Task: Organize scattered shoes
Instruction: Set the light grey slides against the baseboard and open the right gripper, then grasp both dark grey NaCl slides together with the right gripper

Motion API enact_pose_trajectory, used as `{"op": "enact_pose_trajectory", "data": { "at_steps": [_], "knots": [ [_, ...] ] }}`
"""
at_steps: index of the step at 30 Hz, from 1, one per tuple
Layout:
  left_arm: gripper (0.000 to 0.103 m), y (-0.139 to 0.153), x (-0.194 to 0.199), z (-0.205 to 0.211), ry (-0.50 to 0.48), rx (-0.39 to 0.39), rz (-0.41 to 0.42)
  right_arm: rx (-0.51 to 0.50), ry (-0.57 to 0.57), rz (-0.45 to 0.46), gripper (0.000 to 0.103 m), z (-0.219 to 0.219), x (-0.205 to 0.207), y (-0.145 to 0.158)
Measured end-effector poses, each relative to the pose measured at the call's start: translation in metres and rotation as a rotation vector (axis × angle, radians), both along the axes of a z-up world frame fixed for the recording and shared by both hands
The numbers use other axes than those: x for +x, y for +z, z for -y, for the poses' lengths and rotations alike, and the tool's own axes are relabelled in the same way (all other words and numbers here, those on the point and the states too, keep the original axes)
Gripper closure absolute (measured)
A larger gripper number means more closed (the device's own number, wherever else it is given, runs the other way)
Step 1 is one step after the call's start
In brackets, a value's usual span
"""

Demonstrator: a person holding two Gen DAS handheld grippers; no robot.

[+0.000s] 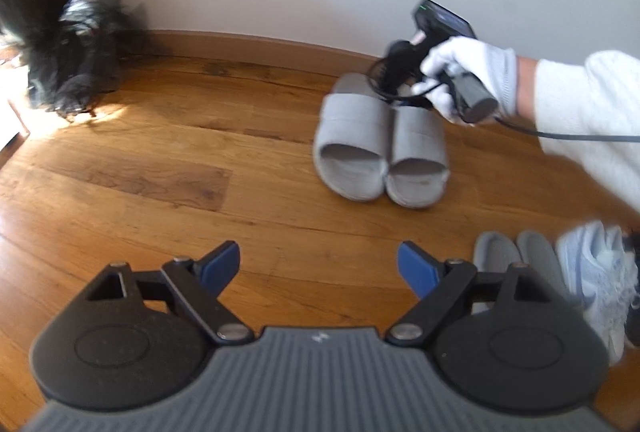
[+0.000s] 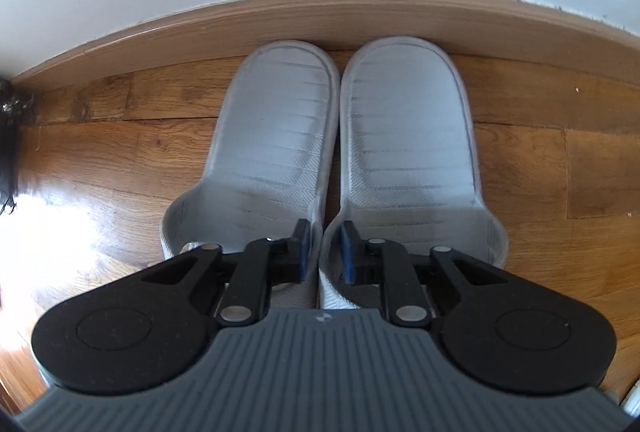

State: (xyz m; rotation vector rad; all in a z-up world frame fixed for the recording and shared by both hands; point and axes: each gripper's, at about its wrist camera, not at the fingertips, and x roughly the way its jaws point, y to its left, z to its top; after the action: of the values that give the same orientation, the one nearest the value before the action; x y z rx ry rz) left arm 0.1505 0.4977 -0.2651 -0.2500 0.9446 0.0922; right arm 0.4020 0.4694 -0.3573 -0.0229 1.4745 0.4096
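A pair of grey slides stands side by side with the heels against the baseboard, the left slide (image 2: 276,136) and the right slide (image 2: 408,128) touching along their inner edges. My right gripper (image 2: 325,250) points steeply down over their straps. One finger is inside each slide, and the two inner walls stand between the slightly parted blue pads (image 2: 305,248). In the left wrist view the same pair (image 1: 380,148) lies at the right by the wall, under a white-gloved hand (image 1: 472,72). My left gripper (image 1: 319,264) hangs open over bare floor, with nothing between its fingers.
Another grey pair (image 1: 516,256), a pale blue sneaker (image 1: 596,272) and a dark shoe (image 1: 634,312) line up at the lower right. A black shaggy object (image 1: 76,64) sits in the far left corner. The wooden baseboard (image 2: 360,16) and white wall bound the floor.
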Motion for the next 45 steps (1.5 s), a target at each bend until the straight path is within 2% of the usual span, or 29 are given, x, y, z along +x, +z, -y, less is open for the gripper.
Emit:
{"op": "enact_pose_trajectory", "data": {
  "at_steps": [1, 2, 5, 8, 10, 15, 18, 22, 25, 28, 30, 32, 34, 35, 37, 41, 45],
  "knots": [
    [0.017, -0.001, 0.002, 0.006, -0.015, -0.007, -0.001, 0.020, 0.009, 0.011, 0.058, 0.006, -0.001, 0.009],
    [0.017, -0.002, 0.004, 0.011, -0.027, -0.015, -0.002, 0.044, 0.000, 0.023, 0.048, 0.013, 0.001, 0.021],
    [0.017, -0.006, 0.012, 0.031, -0.077, -0.045, -0.011, 0.119, -0.019, 0.048, 0.043, 0.061, -0.010, 0.055],
    [0.017, -0.008, 0.020, 0.057, -0.151, -0.073, -0.009, 0.195, -0.101, 0.036, 0.025, 0.144, -0.024, 0.087],
    [0.017, -0.008, 0.028, 0.075, -0.199, -0.077, 0.003, 0.242, -0.159, 0.038, 0.017, 0.200, -0.040, 0.098],
    [0.017, -0.014, 0.058, 0.103, -0.237, -0.072, -0.016, 0.226, -0.248, 0.022, 0.017, 0.301, -0.106, 0.105],
    [0.017, -0.014, 0.067, 0.108, -0.239, -0.050, -0.010, 0.213, -0.186, -0.030, 0.017, 0.307, -0.154, 0.096],
    [0.017, -0.007, 0.066, 0.108, -0.232, -0.020, 0.015, 0.169, -0.072, -0.048, 0.017, 0.279, -0.206, 0.080],
    [0.017, -0.005, 0.063, 0.112, -0.225, -0.005, 0.013, 0.158, -0.110, -0.070, 0.018, 0.274, -0.217, 0.068],
    [0.017, -0.004, 0.057, 0.117, -0.235, 0.009, 0.011, 0.070, -0.156, -0.066, 0.018, 0.264, -0.212, 0.049],
    [0.017, -0.004, 0.051, 0.121, -0.247, 0.015, -0.004, 0.019, -0.169, -0.107, 0.029, 0.260, -0.208, 0.032],
    [0.017, -0.002, 0.045, 0.123, -0.251, 0.023, -0.012, -0.071, -0.137, -0.155, 0.059, 0.250, -0.206, 0.013],
    [0.017, 0.002, 0.037, 0.121, -0.234, 0.024, -0.019, -0.142, -0.098, -0.219, 0.070, 0.242, -0.208, -0.006],
    [0.017, 0.004, 0.034, 0.120, -0.224, 0.024, -0.022, -0.162, -0.075, -0.213, 0.073, 0.239, -0.210, -0.008],
    [0.017, 0.008, 0.027, 0.116, -0.196, 0.027, -0.034, -0.180, -0.022, -0.180, 0.085, 0.230, -0.214, -0.004],
    [0.017, 0.016, 0.024, 0.107, -0.124, 0.044, -0.043, -0.154, -0.033, -0.155, 0.087, 0.228, -0.216, 0.008],
    [0.017, 0.027, 0.020, 0.103, -0.099, 0.053, -0.017, -0.093, -0.074, -0.115, 0.087, 0.229, -0.197, 0.026]
  ]
}}
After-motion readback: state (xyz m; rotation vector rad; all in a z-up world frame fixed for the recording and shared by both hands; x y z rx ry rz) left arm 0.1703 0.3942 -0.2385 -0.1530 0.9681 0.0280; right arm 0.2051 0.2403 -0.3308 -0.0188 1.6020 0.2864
